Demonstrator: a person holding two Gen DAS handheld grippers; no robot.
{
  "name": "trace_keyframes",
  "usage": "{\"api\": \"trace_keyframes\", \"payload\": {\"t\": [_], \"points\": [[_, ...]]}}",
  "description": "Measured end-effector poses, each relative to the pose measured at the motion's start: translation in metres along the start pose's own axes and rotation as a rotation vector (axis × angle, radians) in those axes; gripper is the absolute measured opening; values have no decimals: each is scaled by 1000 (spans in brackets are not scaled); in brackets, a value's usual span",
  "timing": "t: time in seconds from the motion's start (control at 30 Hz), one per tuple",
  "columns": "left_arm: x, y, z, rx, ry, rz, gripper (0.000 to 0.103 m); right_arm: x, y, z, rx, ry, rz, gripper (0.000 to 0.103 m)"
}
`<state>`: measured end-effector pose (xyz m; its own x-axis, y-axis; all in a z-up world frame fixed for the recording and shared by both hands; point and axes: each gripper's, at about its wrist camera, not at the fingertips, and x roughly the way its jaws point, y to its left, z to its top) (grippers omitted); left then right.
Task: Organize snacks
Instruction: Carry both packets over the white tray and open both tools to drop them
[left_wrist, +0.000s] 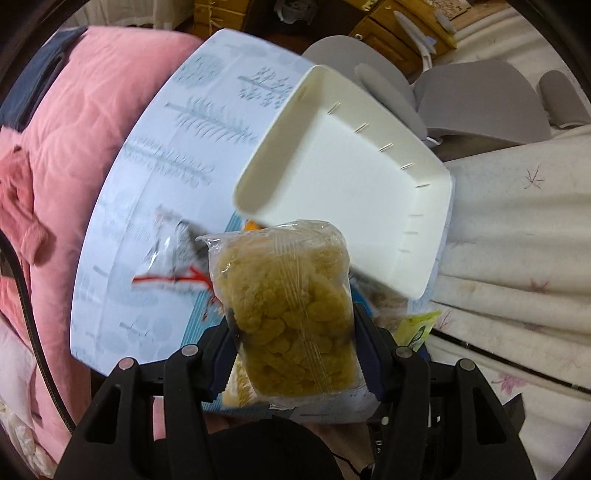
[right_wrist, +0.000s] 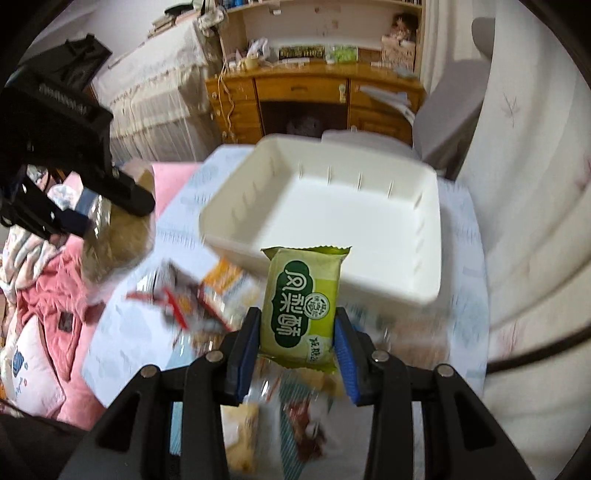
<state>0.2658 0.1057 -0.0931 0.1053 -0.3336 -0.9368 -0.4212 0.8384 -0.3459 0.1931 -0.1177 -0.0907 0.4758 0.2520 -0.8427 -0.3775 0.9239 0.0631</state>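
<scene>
Bedroom setting: pink quilt (left_wrist: 92, 122) to the left, cream flowered bedspread (left_wrist: 517, 229) to the right, wooden cabinet (right_wrist: 306, 99) with cluttered shelves at the back. Small desk (left_wrist: 155, 155) with pale blue cloth, printed with grey tree shapes.

Writing: green snack packet (right_wrist: 301, 308), large white Chinese characters on a dark green band, reading 凤梨酥 as seen upside down; small round emblem beside them; further small print along the lower edge, not legible. Other wrappers too blurred to read.

Left hand-held gripper (left_wrist: 291, 354): blue-padded fingers closed onto the lower half of a clear bag of yellow-brown puffed pieces (left_wrist: 284, 306), one pad on each side. Bag upright, lifted off the cloth, upper end near the front edge of the white tray (left_wrist: 424, 236). Same tool visible in the right wrist view at upper left, bag hanging below it.

Right hand-held gripper (right_wrist: 298, 354): fingers pressed against both sides of the green snack packet, gripping its lower part. Packet upright, crimped top edge overlapping the front wall of the white tray in that view; contact with the tray cannot be told.

White tray: rectangular, deep-walled, thin ribs along the inner walls, nothing inside. Standing on the far right part of the desk.

Loose snacks (right_wrist: 192, 295) on the cloth in front of the tray: red-and-white wrapper, orange-and-blue wrapper, further packets beneath the right hand-held gripper, all blurred.
</scene>
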Motion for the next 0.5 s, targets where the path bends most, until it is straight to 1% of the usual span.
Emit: {"api": "trace_keyframes", "payload": {"t": [0.2, 0.33, 0.5], "points": [[22, -36, 23, 30, 5, 24, 56, 14, -36, 38, 41, -30, 37, 39], [41, -56, 37, 33, 18, 25, 56, 29, -60, 53, 59, -29, 46, 39], [59, -78, 47, 21, 7, 22, 56, 50, -84, 58, 84, -5, 64, 39]]}}
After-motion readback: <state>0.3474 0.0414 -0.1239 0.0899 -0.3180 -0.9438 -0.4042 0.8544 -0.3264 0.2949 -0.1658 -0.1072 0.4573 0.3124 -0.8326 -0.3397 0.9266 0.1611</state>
